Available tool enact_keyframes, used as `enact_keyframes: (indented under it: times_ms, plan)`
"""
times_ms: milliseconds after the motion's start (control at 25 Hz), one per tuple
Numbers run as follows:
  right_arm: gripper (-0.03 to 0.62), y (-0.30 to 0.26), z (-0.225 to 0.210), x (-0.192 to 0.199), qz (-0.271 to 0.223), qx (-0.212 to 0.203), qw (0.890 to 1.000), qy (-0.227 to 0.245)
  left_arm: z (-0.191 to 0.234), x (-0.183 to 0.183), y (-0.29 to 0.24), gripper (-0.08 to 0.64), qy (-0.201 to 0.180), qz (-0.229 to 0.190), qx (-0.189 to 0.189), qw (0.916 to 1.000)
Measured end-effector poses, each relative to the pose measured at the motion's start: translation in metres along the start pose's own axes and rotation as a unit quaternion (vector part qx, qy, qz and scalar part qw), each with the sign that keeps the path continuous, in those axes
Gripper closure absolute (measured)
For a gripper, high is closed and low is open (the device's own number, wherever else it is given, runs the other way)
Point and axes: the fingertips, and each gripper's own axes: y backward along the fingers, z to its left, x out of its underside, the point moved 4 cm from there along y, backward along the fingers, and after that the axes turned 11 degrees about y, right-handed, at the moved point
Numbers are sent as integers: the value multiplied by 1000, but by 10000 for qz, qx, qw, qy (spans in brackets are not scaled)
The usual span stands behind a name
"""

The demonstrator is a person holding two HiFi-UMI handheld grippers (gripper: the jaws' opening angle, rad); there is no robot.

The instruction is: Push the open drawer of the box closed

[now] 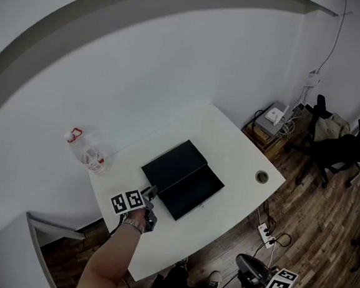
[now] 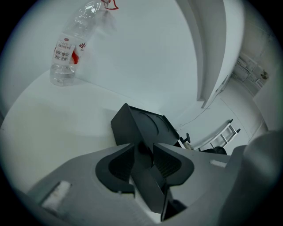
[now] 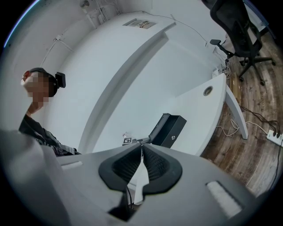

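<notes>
Box [image 1: 173, 165] on table [image 1: 232, 152], drawer [image 1: 193, 191] out toward near edge; bottle [image 1: 85, 154] at left.

Head view: high overhead, steeply down on the table [image 1: 230, 144]. Left gripper view: low, close, box [image 2: 141, 121] right between the jaws of the left gripper [image 2: 143, 152]. Right gripper view: beyond the table's edge, same box far ahead of the right gripper [image 3: 141, 150].

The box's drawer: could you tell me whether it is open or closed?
Open: in the head view the drawer juts out from the black box, its inside exposed.
</notes>
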Motion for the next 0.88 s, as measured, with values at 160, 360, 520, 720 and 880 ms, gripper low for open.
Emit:
enact_keyframes:
  times_ms: [160,360,520,720,880]
  plan:
    - [574,-11,-7,4,129,-2,9999,-73,-2,0,-4,422,7,110,71,9999]
    - [563,-54,-31,18,685,73,9976,88,1,-2,-6,428,76,267,256,9993]
    - [537,-104,-57,22,1293,223,9892,655,1,-2,-6,426,82,389,388,9985]
    - [512,-166,-89,22,2059,633,9660,1431,0,-1,-7,420,135,538,566,9969]
    - [509,-197,-106,25,2528,799,9464,1844,-1,-1,-7,417,123,590,649,9961]
